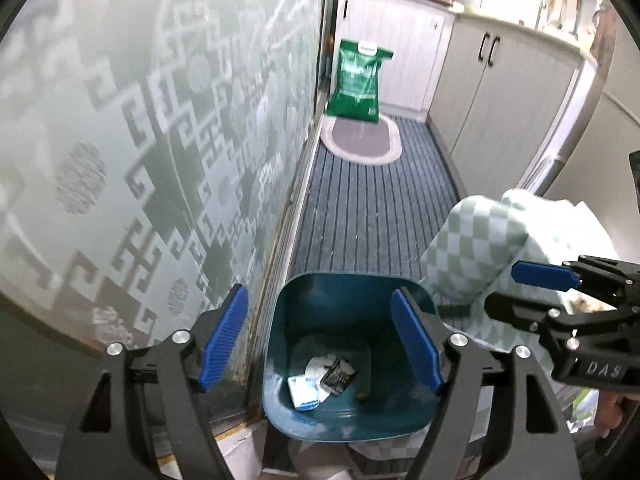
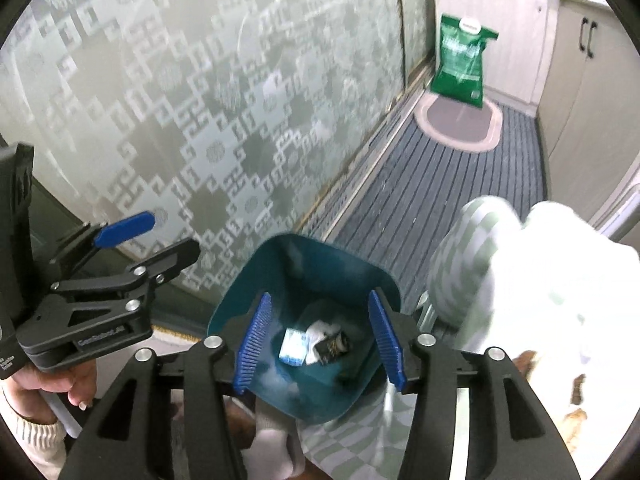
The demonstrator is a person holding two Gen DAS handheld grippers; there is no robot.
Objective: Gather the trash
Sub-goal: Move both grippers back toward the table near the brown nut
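Trash (image 1: 320, 380) on the bin (image 1: 288, 300) floor, seemingly crumpled wrappers, looks light and soft, best pinched at an edge; both grippers (image 1: 320, 340) (image 2: 322, 340) gape empty.

Frosted patterned glass wall (image 1: 140, 140), striped grey floor (image 1: 372, 200), white cabinets (image 1: 500, 92) beyond.
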